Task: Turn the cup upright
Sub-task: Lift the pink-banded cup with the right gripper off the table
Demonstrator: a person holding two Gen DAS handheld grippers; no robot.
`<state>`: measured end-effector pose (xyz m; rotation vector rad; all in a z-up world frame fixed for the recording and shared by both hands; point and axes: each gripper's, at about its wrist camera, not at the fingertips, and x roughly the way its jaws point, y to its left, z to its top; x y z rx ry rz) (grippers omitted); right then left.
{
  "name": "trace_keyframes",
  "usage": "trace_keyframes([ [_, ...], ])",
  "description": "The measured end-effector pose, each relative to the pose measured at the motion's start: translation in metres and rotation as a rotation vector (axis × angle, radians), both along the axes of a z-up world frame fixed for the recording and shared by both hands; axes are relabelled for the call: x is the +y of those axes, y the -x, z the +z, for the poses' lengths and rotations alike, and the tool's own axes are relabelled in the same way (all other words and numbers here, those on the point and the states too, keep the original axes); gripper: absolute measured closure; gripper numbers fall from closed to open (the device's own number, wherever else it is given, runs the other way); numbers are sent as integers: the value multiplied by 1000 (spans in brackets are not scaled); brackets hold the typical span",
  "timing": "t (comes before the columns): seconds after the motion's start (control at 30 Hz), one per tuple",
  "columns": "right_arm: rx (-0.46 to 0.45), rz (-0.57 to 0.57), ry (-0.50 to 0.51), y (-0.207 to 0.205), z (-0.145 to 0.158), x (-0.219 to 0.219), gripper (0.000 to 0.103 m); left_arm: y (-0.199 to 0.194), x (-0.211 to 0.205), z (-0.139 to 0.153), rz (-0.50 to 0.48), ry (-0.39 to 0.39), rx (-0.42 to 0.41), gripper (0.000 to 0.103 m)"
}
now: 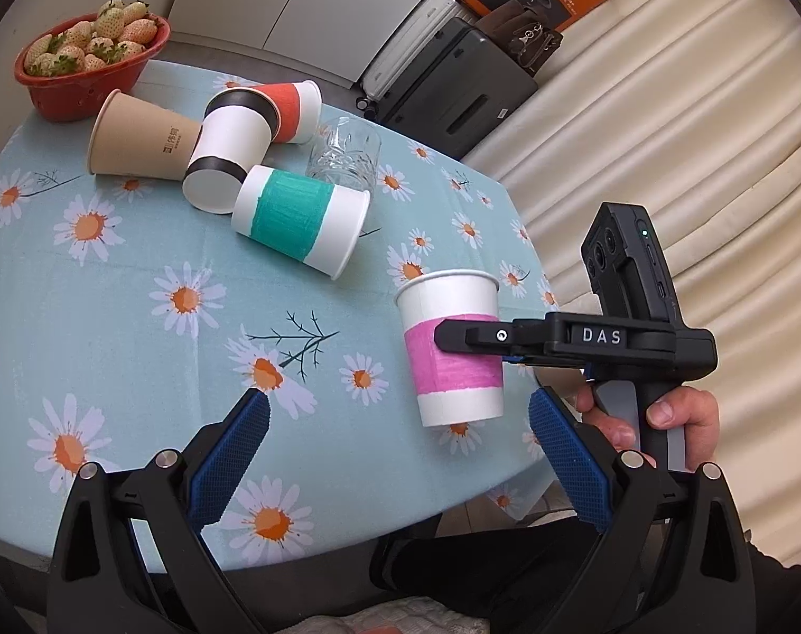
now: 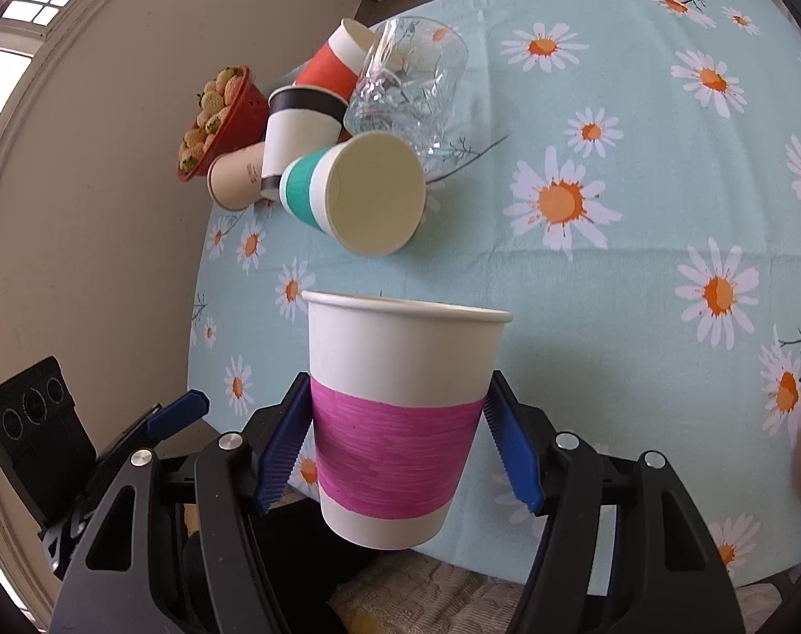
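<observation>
Right wrist view: pink-band cup fills the lower middle
surface (image 2: 638, 264): round, pale blue cloth with daisies
right claw (image 2: 400, 444): blue pads clamped on both sides of pink-band cup (image 2: 395, 422), on its pink band
pink-band cup: upright, mouth up, near the surface edge; cannot tell if its base touches the cloth
left claw (image 1: 400, 454): fingers spread wide, holding nothing, just short of the cup
red bowl (image 1: 89, 79): far edge, full of pale strawberries
cup pile: green-band cup (image 1: 300, 222), black-band cup (image 1: 229, 150), brown cup (image 1: 141, 137), red-band cup (image 1: 295, 105), all on their sides, bunched together
glass (image 1: 345, 153): clear tumbler, beside the green-band cup
</observation>
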<state>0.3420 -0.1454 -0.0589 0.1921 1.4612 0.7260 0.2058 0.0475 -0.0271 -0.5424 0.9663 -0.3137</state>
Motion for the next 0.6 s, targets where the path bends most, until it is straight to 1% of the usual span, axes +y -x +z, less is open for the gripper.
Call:
trace_keyframes([
  [0.17,16,27,49,15,-14,-1,38,12,-5,-1,-3,-2,7,7],
  [0.43,43,10,68,24,-36,1,36,23,-4,-2,5,-9,17,7],
  [0.6,42,7,70,22,-35,-1,35,24,-4,-1,6,-14,15,7],
])
